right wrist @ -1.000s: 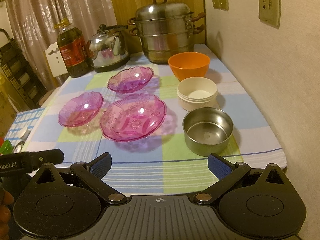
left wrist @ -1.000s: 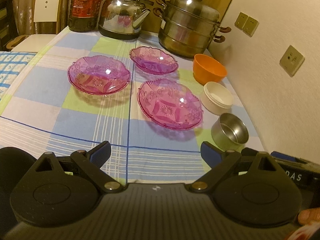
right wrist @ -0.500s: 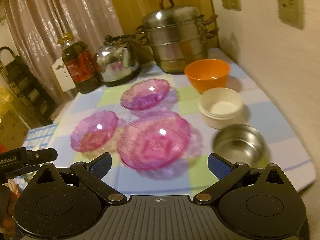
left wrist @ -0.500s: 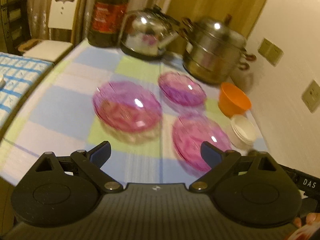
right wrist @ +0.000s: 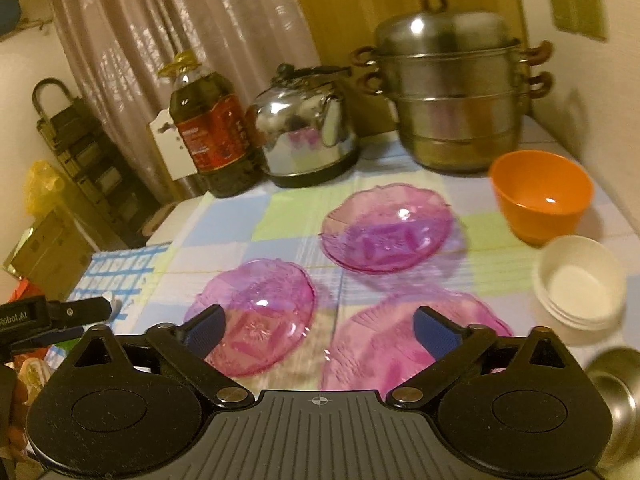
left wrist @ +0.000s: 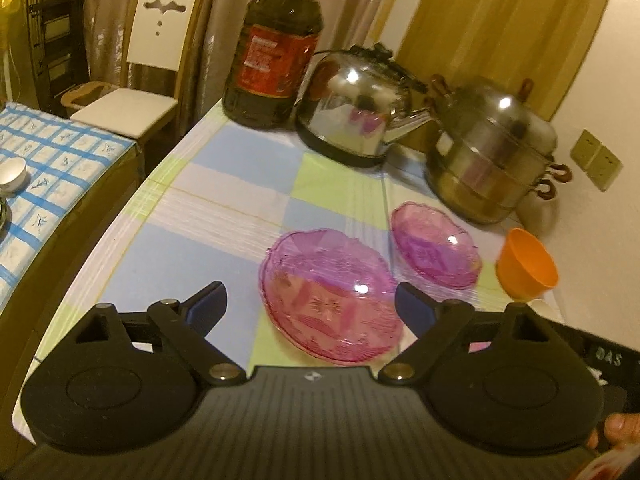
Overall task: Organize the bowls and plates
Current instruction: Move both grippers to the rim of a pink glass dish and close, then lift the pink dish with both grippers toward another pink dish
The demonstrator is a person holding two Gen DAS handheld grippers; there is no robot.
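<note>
Plates of pink glass lie rim-up on the checked tabletop [right wrist: 240, 240], all placed here against the steel steamer pot [right wrist: 452, 96] at the back. The far pink plate [right wrist: 390, 232] sits just in front of the pot and a little to its left. The left pink plate [right wrist: 256, 312] lies nearer still and further left, beside the far one but apart from it. The near pink plate [right wrist: 400, 344] lies straight out from the pot toward the camera, partly hidden behind the right tongs [right wrist: 318, 330]. Being round, the plates have no long axis to speak of; each faces straight up with its hollow open.

An orange bowl [right wrist: 542, 196] stands upright just right of the pot's base. A stack of white bowls [right wrist: 580, 280] sits nearer than it, and a steel bowl [right wrist: 616, 384] nearer again at the picture's edge, so the three run in a line out from the pot along the wall.

Both tongs are spread wide and grip nothing. The right tongs hang above the gap between the left and near plates, pointing toward the pot. In the left wrist view the left tongs [left wrist: 310, 304] are held level over the left pink plate [left wrist: 328, 296], which lies between the two blue pads, and they point past the far plate [left wrist: 436, 252] toward the pot [left wrist: 492, 152]. Whether the pads touch the plate cannot be told. The orange bowl [left wrist: 526, 266] shows at their right.

A kettle [right wrist: 308, 128] and an oil bottle [right wrist: 208, 128] stand left of the pot.
</note>
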